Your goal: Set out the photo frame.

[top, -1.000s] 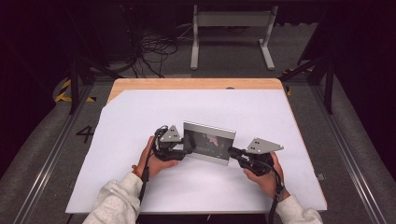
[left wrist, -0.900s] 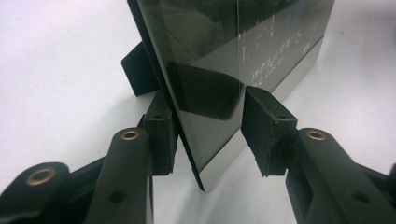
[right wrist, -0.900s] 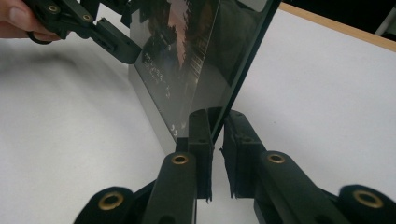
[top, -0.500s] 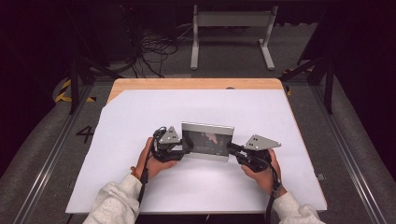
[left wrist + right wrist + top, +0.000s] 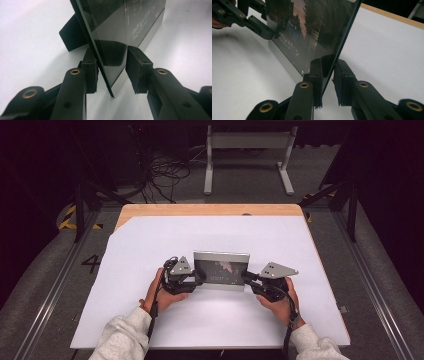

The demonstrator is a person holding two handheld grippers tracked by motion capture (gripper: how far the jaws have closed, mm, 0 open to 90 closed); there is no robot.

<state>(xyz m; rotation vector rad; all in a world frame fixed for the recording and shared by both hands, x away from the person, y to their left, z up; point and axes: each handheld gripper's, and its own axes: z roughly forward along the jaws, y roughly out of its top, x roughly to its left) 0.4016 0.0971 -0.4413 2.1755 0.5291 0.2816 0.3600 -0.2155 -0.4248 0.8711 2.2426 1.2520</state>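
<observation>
A dark picture frame (image 5: 220, 270) with a glass front stands upright on the white table top (image 5: 150, 245), propped on its black back stand (image 5: 72, 35). My left gripper (image 5: 199, 279) straddles the frame's left edge (image 5: 117, 25). Its jaws have been closing, and a gap still shows between the front pad (image 5: 137, 67) and the glass. My right gripper (image 5: 246, 277) straddles the right edge (image 5: 312, 25). Its jaws have just been opening, one pad (image 5: 315, 72) against the glass and the rear pad (image 5: 343, 80) slightly off the back. The left gripper's (image 5: 259, 27) fingers reach the far edge.
A wooden strip (image 5: 210, 210) runs along the table's far edge. Beyond it, on the grey floor, are a metal stand (image 5: 247, 150) and loose cables (image 5: 165, 170). Metal rails (image 5: 45, 290) flank the table on both sides. White sleeves (image 5: 122, 335) enter from below.
The right hand has edged slightly farther up the table. The frame and the left hand have kept their place.
</observation>
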